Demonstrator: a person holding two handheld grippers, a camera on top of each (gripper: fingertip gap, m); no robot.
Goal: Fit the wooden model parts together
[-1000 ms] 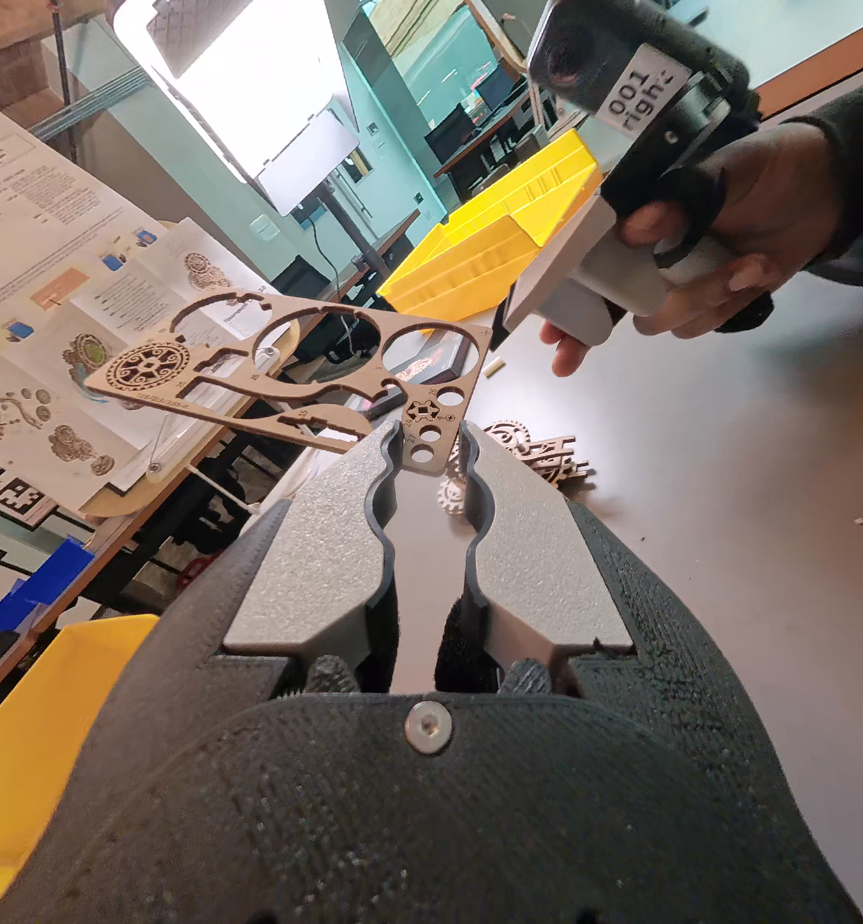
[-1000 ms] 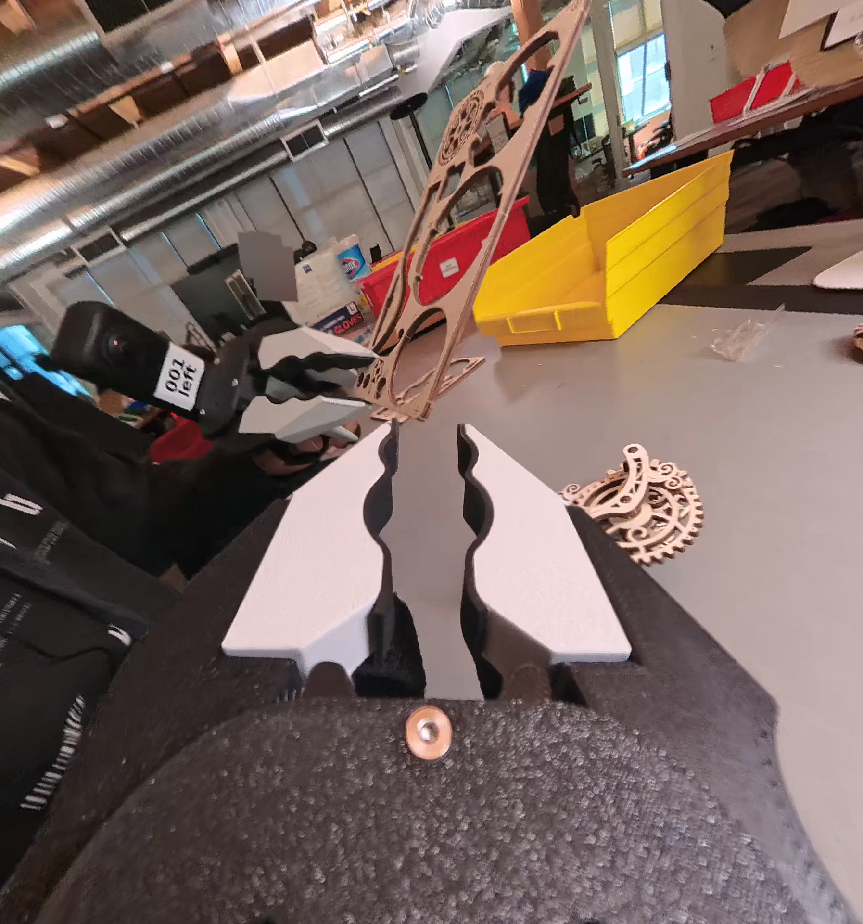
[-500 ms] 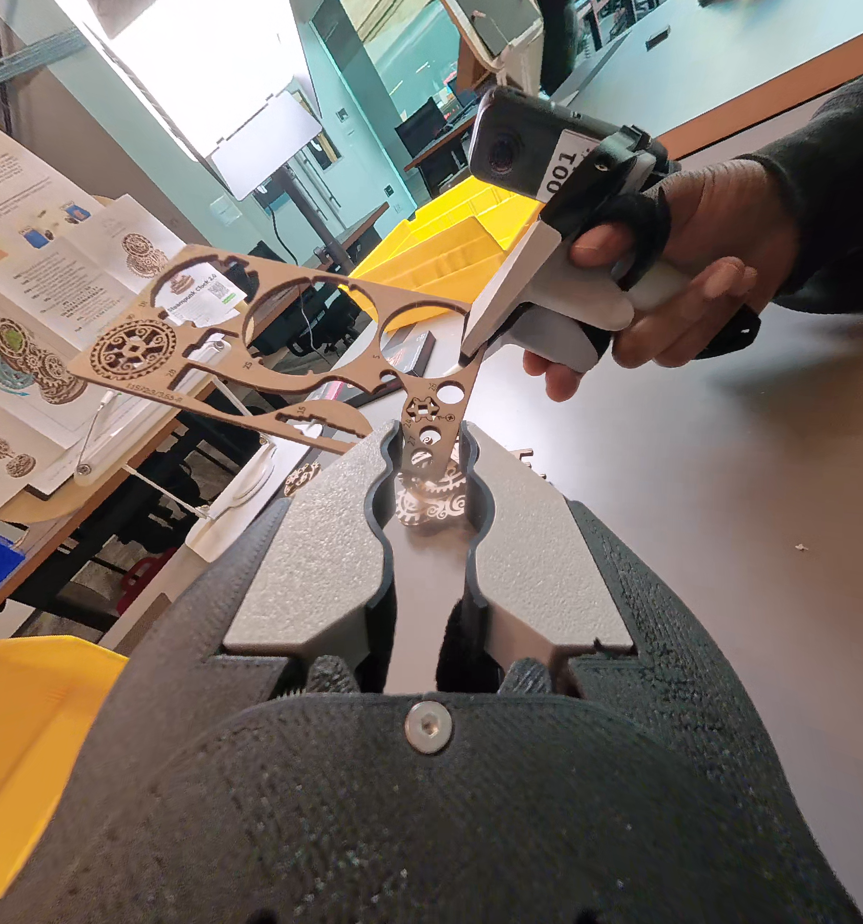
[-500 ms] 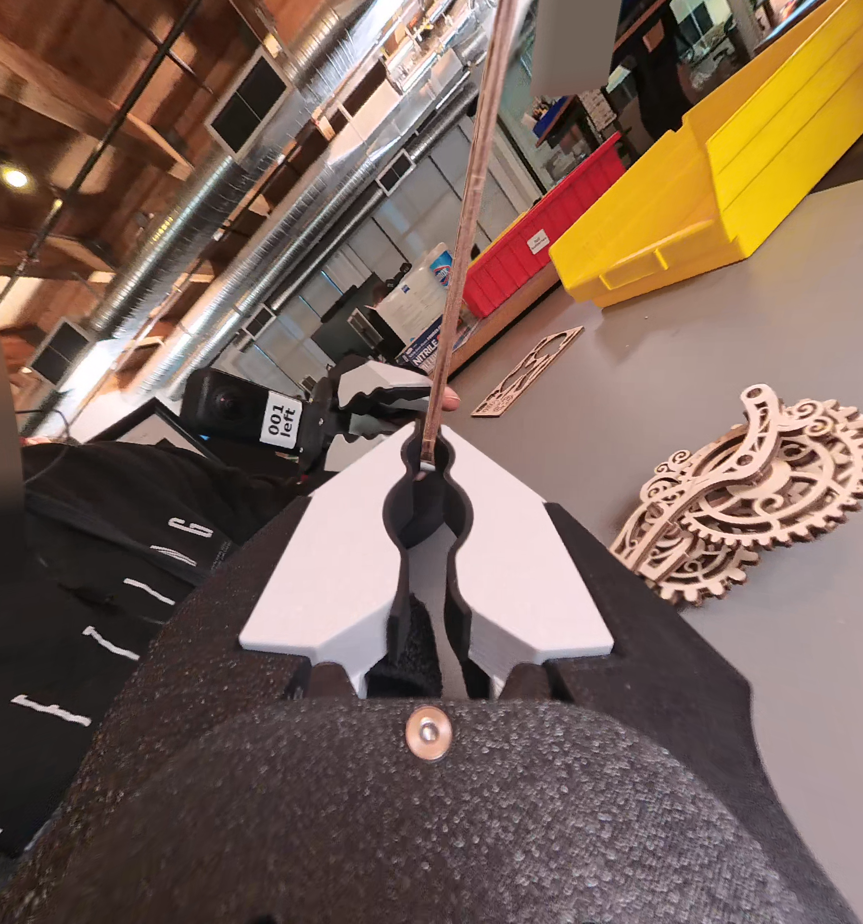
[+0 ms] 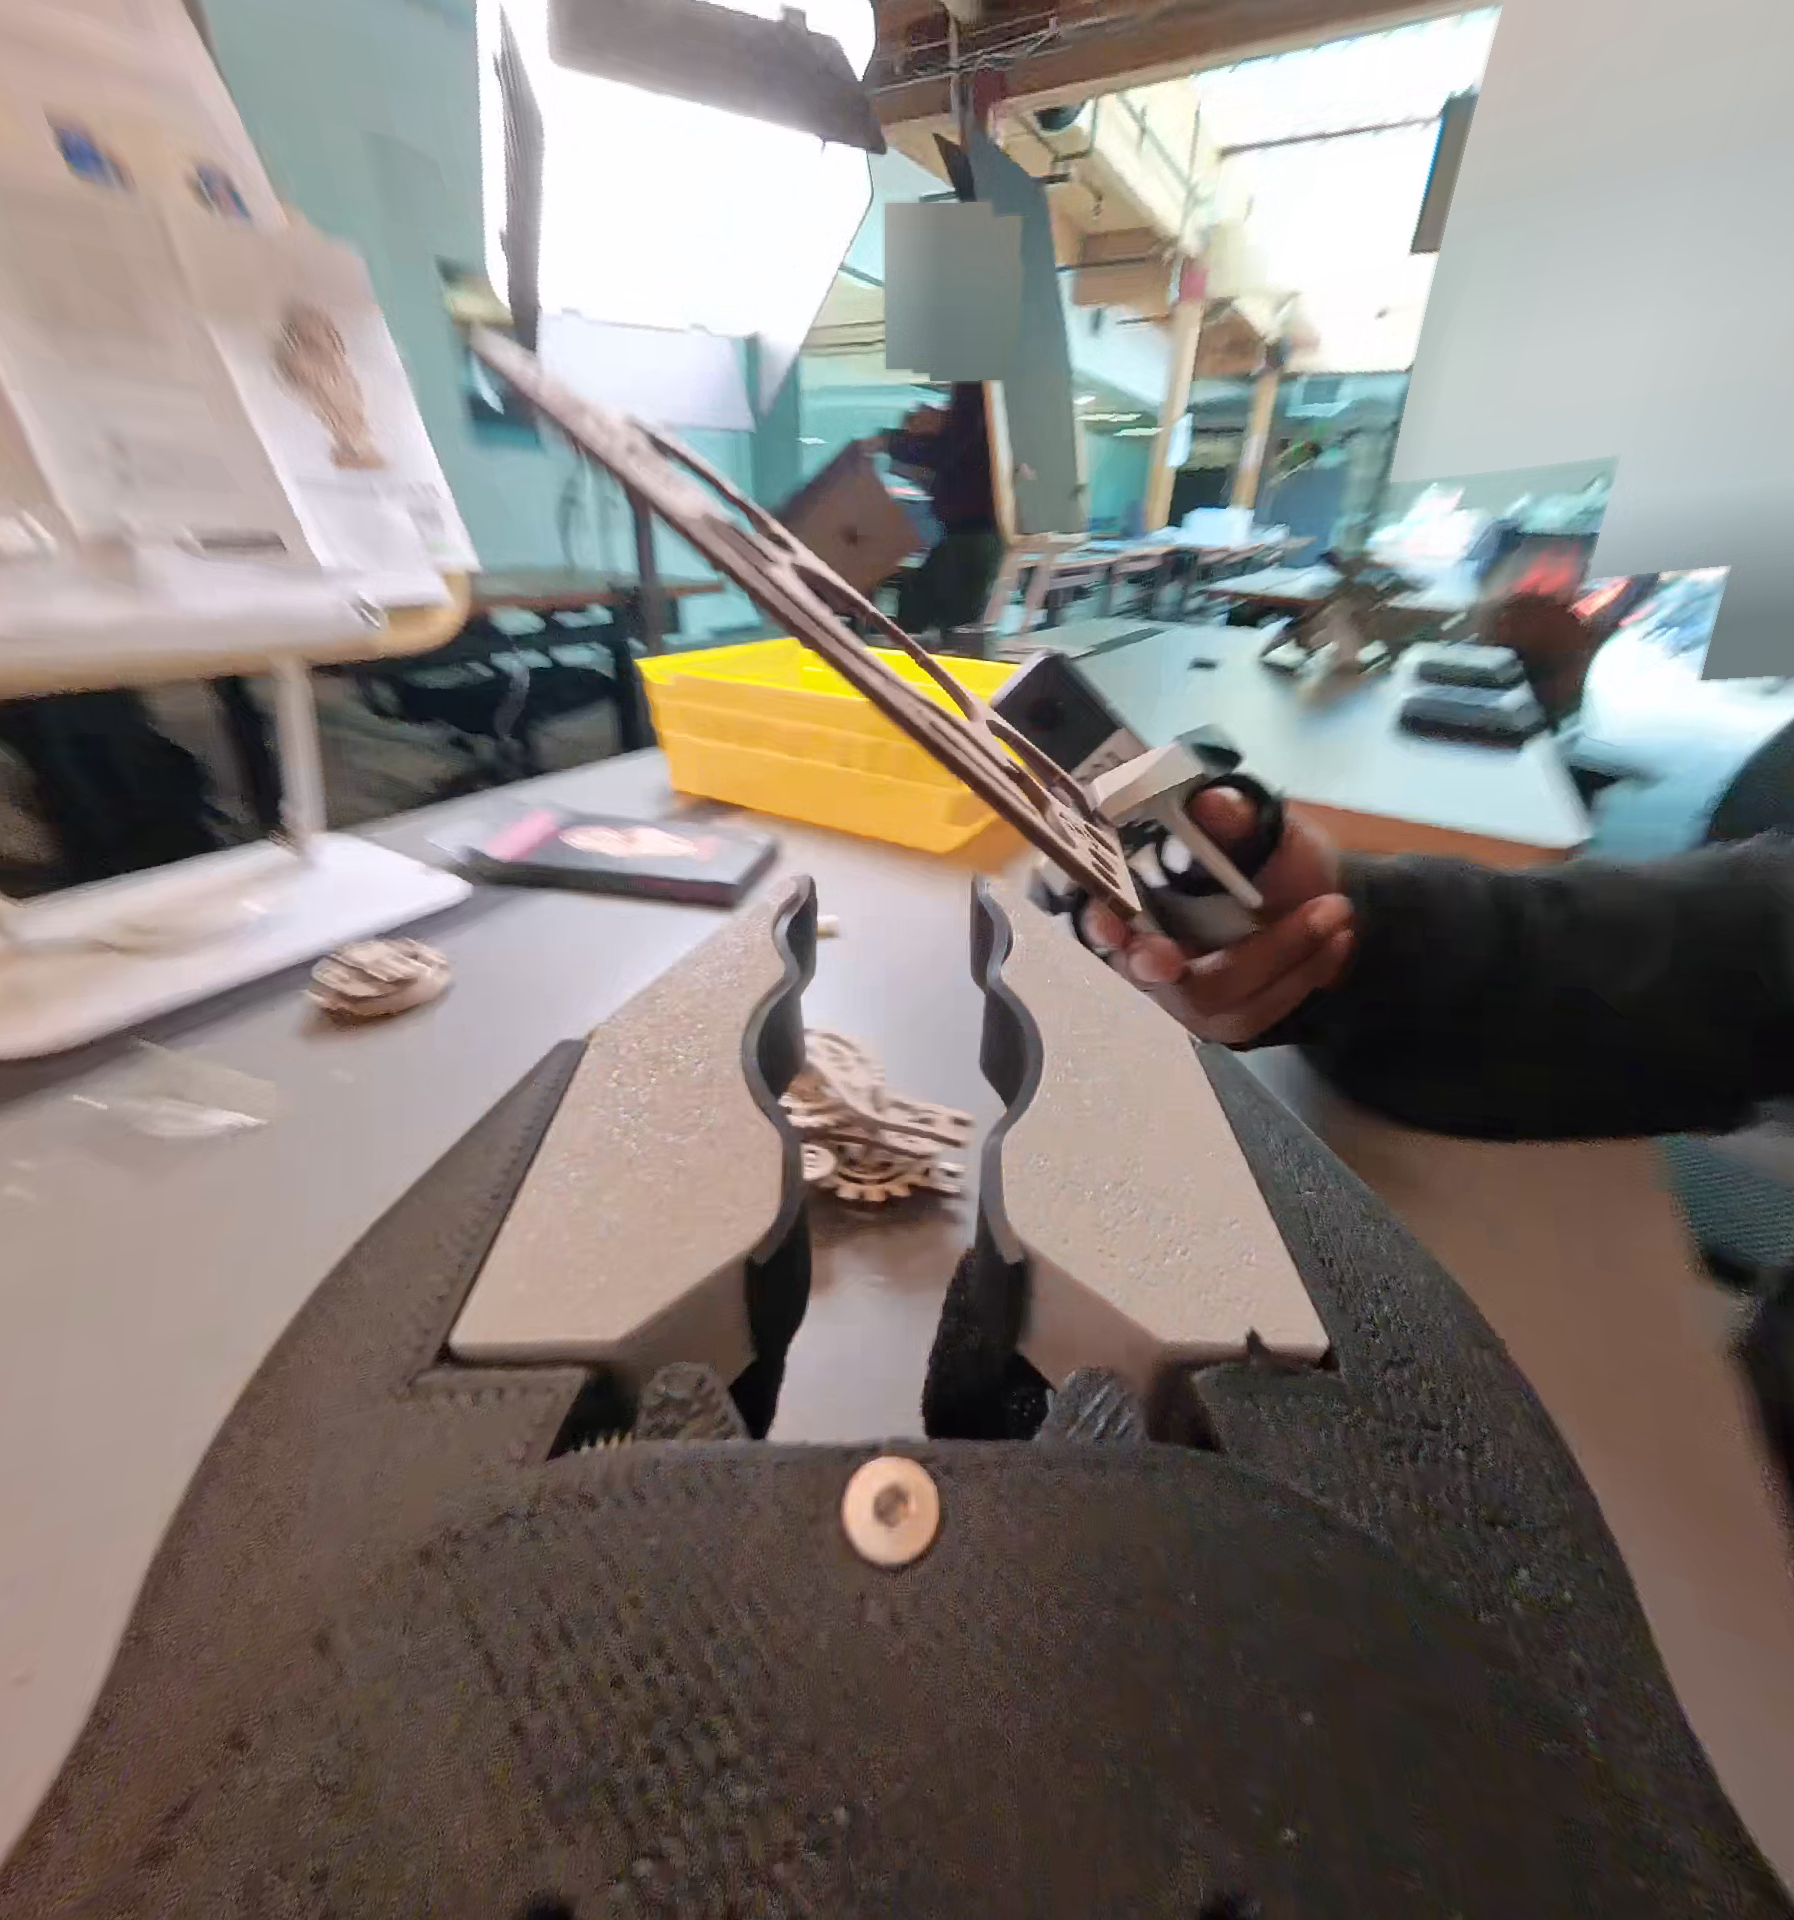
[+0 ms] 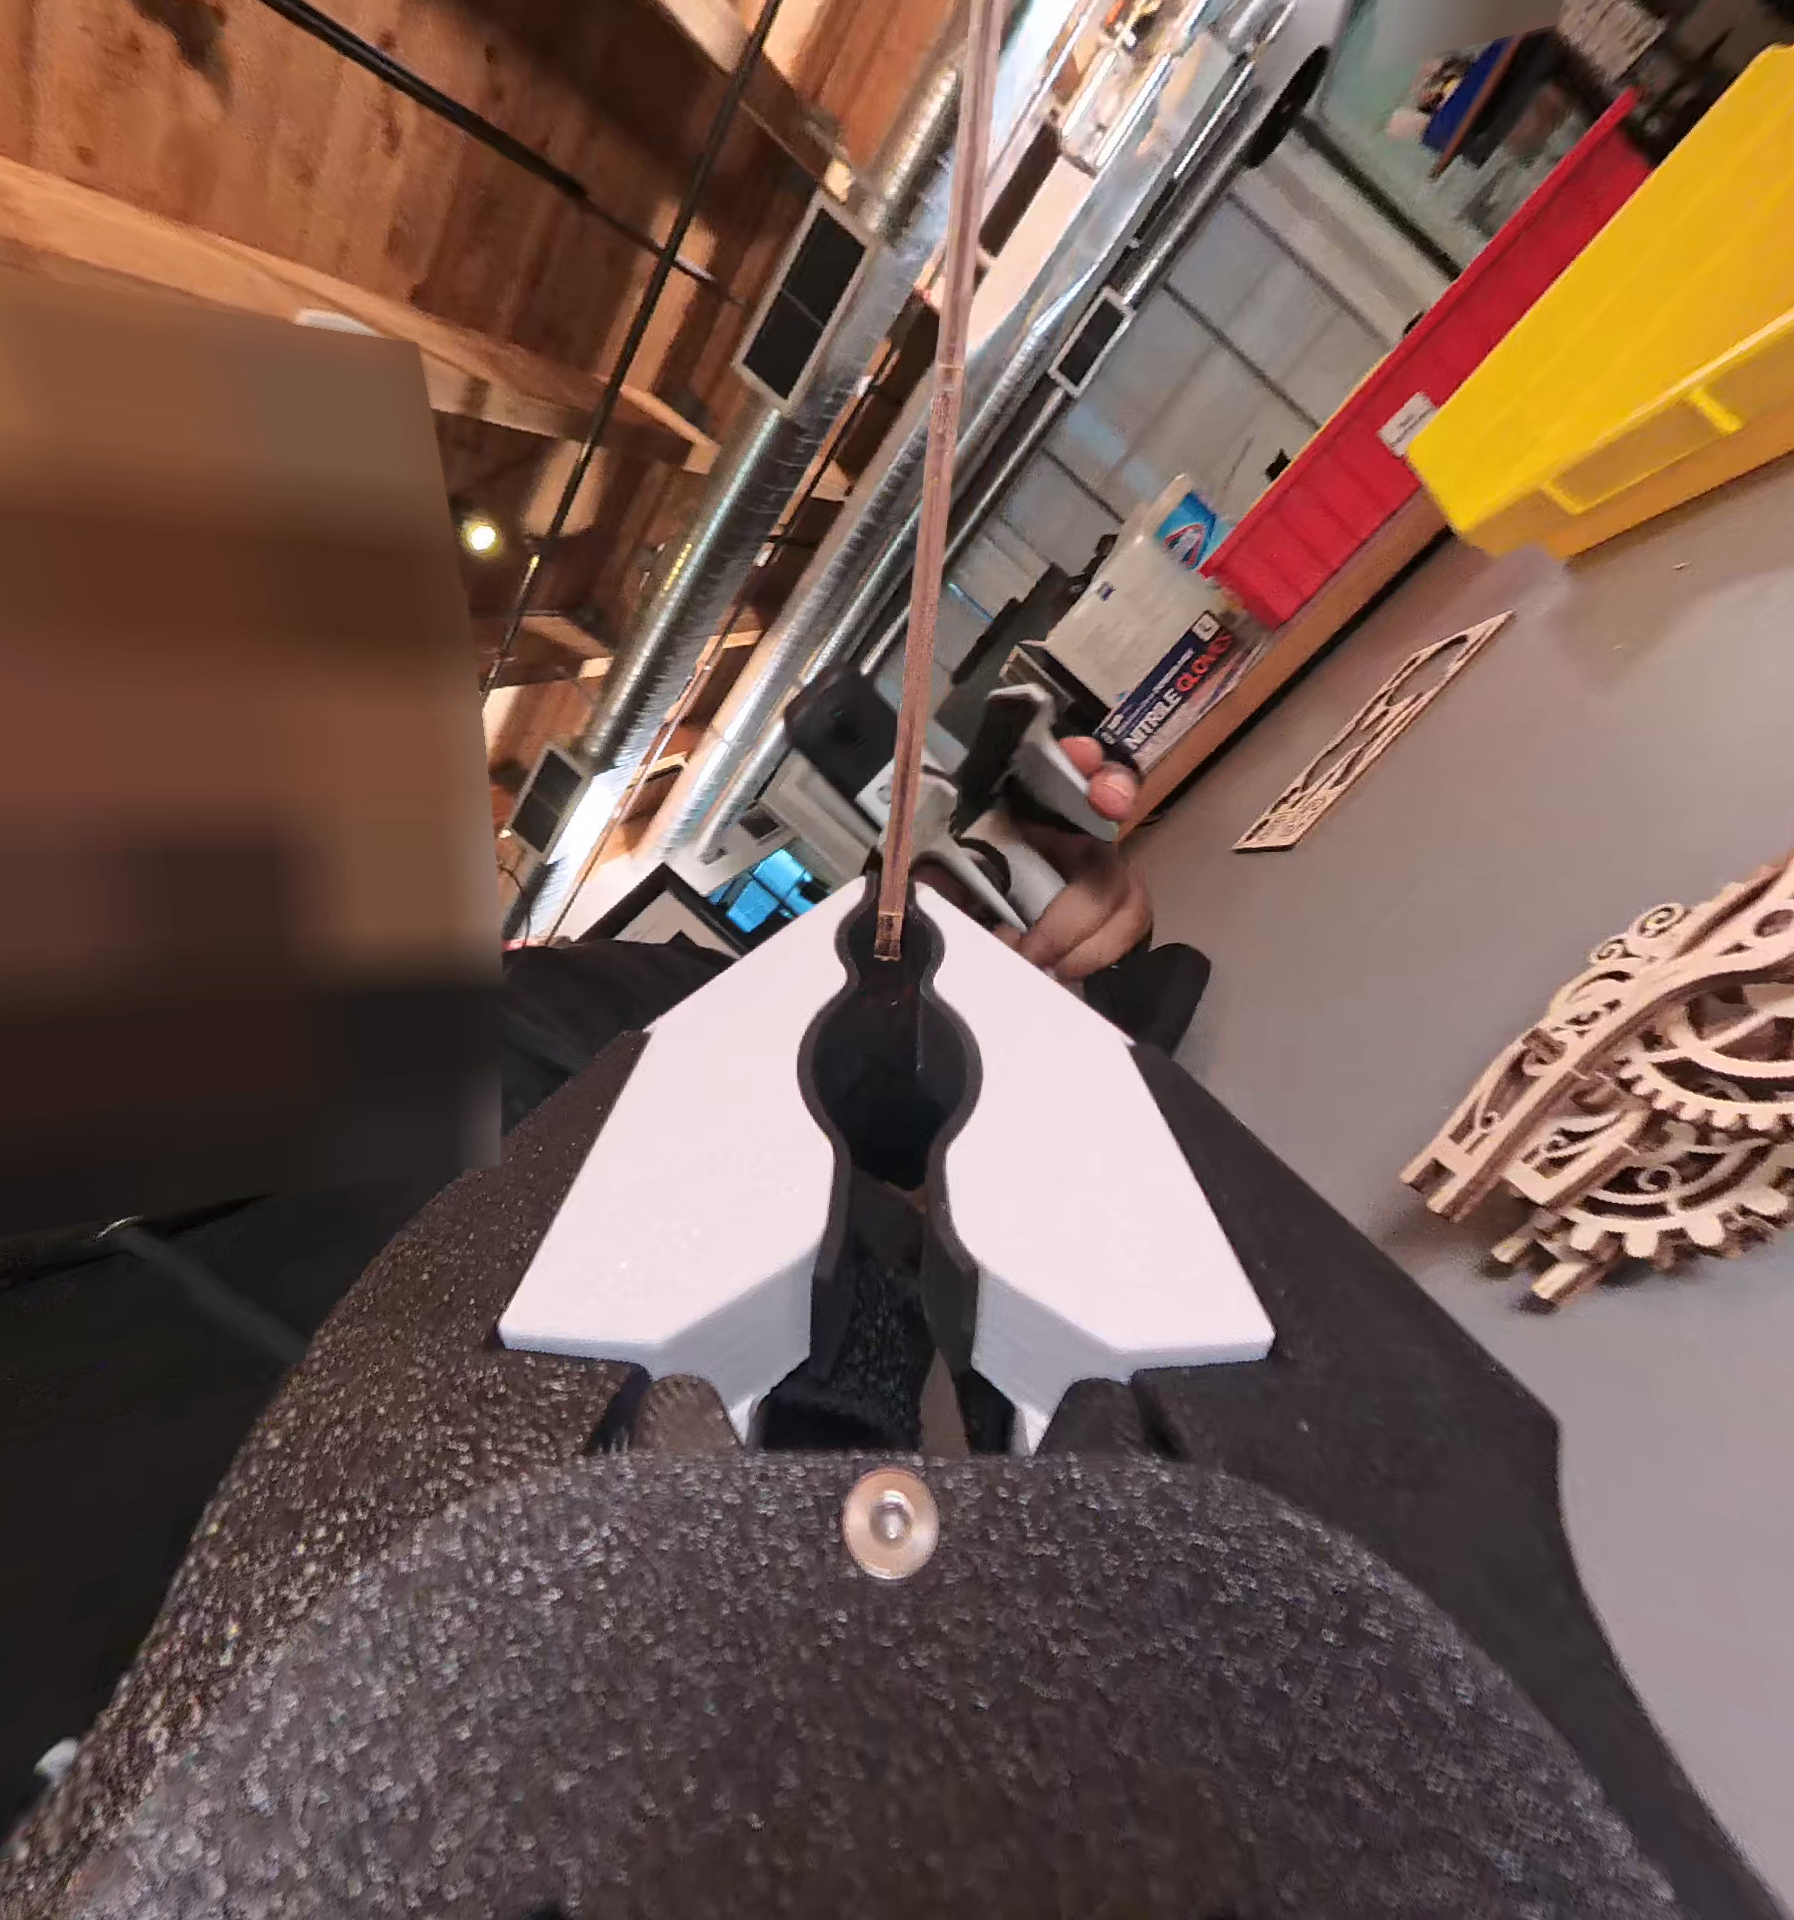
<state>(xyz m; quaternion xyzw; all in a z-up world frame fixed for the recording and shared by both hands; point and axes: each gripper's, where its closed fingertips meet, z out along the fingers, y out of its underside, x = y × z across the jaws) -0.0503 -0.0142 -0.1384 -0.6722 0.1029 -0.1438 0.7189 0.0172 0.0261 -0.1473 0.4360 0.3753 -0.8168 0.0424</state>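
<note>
Two hand-held grippers are seen over a grey table (image 5: 249, 1299) in a workshop. In the right wrist view, the right gripper (image 6: 888, 920) is clamped on the bottom edge of a thin wooden sheet (image 6: 924, 540) — the white fingertips (image 6: 768, 997) are drawn together with the sheet's edge pinched at their very tip, and the sheet is seen edge-on, rising as a narrow brown strip toward the ceiling. In the left wrist view the same sheet (image 5: 789, 582) is seen tilted, sloping up and to the left from the right gripper (image 5: 1101, 883), which is held in a hand (image 5: 1236, 966) with a dark sleeve.

The left gripper (image 5: 882, 914) is held apart from the sheet, its two grey fingers (image 5: 664, 1122) spread with nothing between them — only the table and a small pile of wooden gear pieces (image 5: 872, 1132) lying on it are seen through the gap. In the right wrist view that gripper (image 6: 986, 790) is seen farther off, behind the sheet.

A larger, partly built wooden gear model (image 6: 1651, 1091) is lying on the table to the right of the right gripper, with a flat cut-out wooden scrap (image 6: 1381, 738) beyond it. A yellow bin (image 5: 810, 748), a dark booklet (image 5: 612, 852) and a white stand holding instruction pages (image 5: 145, 364) are placed at the far side of the table. A red bin (image 6: 1392, 436) is seen beside the yellow one.
</note>
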